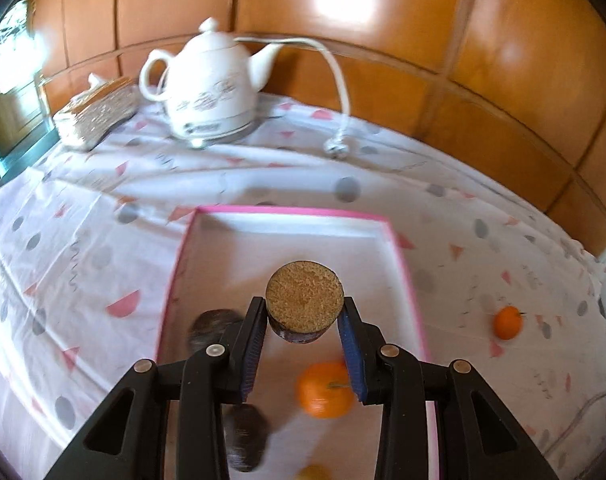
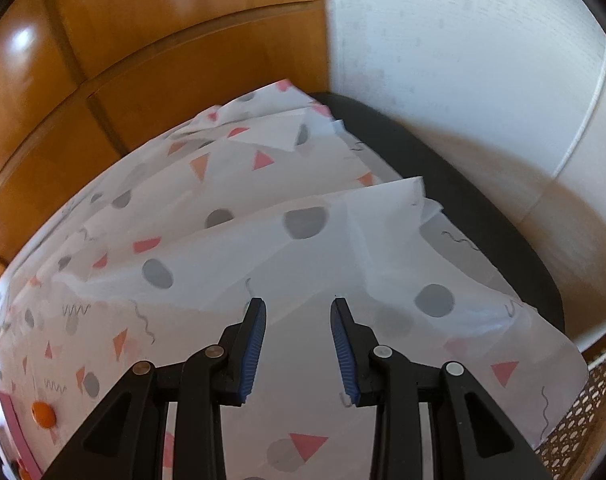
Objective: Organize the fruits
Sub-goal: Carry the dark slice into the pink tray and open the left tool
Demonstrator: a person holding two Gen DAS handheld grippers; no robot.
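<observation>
Left claw (image 1: 301, 312): we see both blue pads (image 1: 251, 344) clamped on a round brown fruit (image 1: 304, 300), dark-skinned, its flat tan cut face turned toward the camera, lifted over the tray.
Right claw (image 2: 298, 312): narrow gap, nothing between the pads; we see only patterned cloth under it.
Pink-rimmed tray (image 1: 291, 211): shallow, white inside, lying on the worktop below the left claw.
Tray contents: one orange (image 1: 324, 389) with a short stem, seen between the claw fingers; a dark round fruit (image 1: 211, 328) near the tray's left edge; another dark fruit (image 1: 245, 438) nearer the camera, both blurred, kind unclear to us; a yellow fruit (image 1: 313, 473) cut off by the bottom edge.
Loose orange (image 1: 507, 322): on the tablecloth, right of the tray and well apart from it. In the right wrist view we find it low on the left (image 2: 43, 414), just beside the tray's pink rim (image 2: 11, 420).
Worktop (image 2: 483, 200): dark, bare along the far right edge.
Tablecloth (image 1: 83, 240): white with grey dots, pink and orange triangles, squiggles; rumpled and folded back at the right end.
White teapot (image 1: 207, 84): floral print, at the back by the wooden wall panels (image 1: 383, 20), a white cord (image 1: 339, 92) looping beside it.
Tissue box (image 1: 97, 114): left of the teapot.
</observation>
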